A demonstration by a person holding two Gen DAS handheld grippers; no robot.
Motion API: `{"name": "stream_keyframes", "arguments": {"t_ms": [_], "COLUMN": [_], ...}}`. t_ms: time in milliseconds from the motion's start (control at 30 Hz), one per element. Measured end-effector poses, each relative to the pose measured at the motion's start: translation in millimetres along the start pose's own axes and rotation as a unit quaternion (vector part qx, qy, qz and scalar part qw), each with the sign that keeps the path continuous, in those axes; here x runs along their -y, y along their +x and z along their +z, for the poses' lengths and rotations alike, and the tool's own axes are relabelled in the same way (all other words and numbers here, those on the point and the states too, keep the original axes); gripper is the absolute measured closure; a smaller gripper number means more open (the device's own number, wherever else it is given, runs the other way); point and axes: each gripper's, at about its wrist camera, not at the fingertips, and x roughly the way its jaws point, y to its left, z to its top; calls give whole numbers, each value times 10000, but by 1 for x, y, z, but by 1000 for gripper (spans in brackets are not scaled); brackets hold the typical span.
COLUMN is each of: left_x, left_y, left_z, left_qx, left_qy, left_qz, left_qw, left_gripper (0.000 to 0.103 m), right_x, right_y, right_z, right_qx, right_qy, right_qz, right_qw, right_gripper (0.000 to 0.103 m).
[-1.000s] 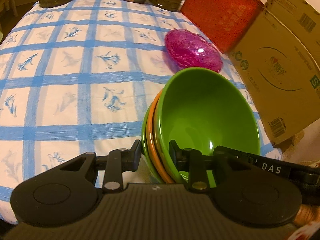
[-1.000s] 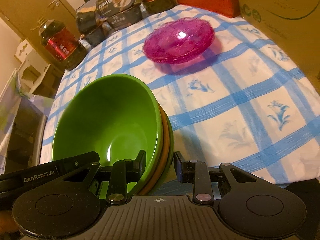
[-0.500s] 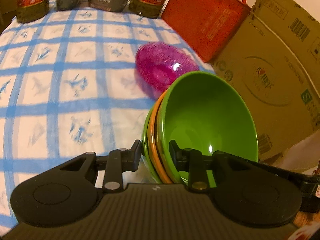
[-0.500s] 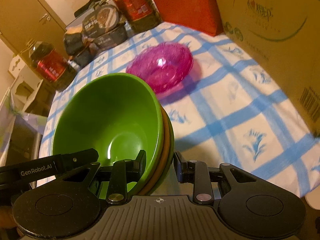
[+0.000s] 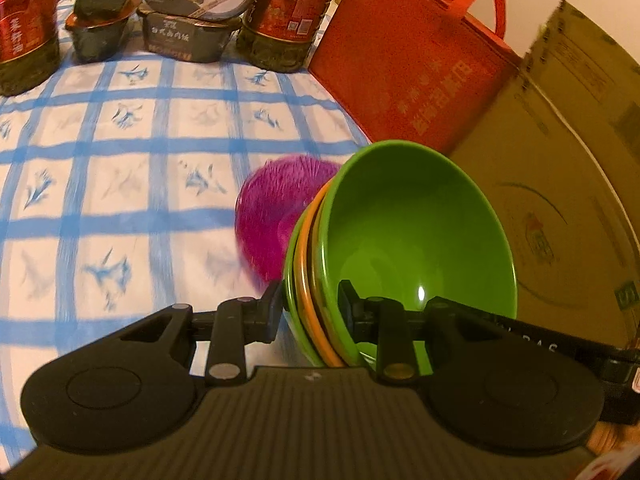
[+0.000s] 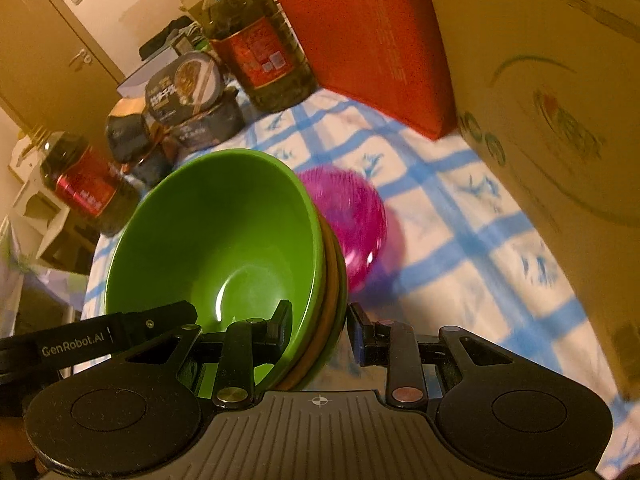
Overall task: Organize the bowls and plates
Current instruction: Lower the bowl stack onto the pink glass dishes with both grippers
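Note:
A nested stack of bowls (image 5: 416, 240), green on top with an orange one and another green one below, is held tilted above the table. My left gripper (image 5: 310, 312) is shut on one side of its rim. My right gripper (image 6: 320, 328) is shut on the opposite side of the rim of the stack (image 6: 224, 232). A pink glass bowl (image 5: 272, 208) sits on the checked tablecloth just beyond and below the stack; it also shows in the right wrist view (image 6: 352, 220). It is partly hidden by the stack and blurred.
Oil bottles (image 5: 288, 12), black food containers (image 5: 192, 20) and another bottle (image 5: 24, 28) stand along the table's far edge. A red bag (image 5: 412, 60) and a large cardboard box (image 5: 560, 180) stand at the right. The blue checked tablecloth (image 5: 100, 184) stretches to the left.
Both grippers have carried the bowl stack forward across the table toward the pink bowl. The pink bowl now sits right behind the stack, and the bottles and red bag look closer.

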Motion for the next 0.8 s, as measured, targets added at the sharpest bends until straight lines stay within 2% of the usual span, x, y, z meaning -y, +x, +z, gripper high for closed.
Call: {"name": "stream_keyframes", "arguments": {"t_ms": [367, 633, 800], "left_x": [-8, -17, -20], "left_y": [58, 87, 96], "left_z": [57, 63, 61], "left_qx": [-75, -219, -201], "left_qy": [-2, -62, 73], "left_qz": [133, 148, 192], "left_qw": [9999, 9996, 9996], "left_gripper": [78, 78, 77], "right_x": [7, 16, 19], "right_y": [61, 89, 100], "right_z": [59, 66, 61], "right_qx": [-238, -399, -484], "right_qy": [-72, -50, -93], "right_qz": [-65, -129, -159], "right_qw": [9997, 9991, 9987], "right_gripper": [73, 74, 74]}}
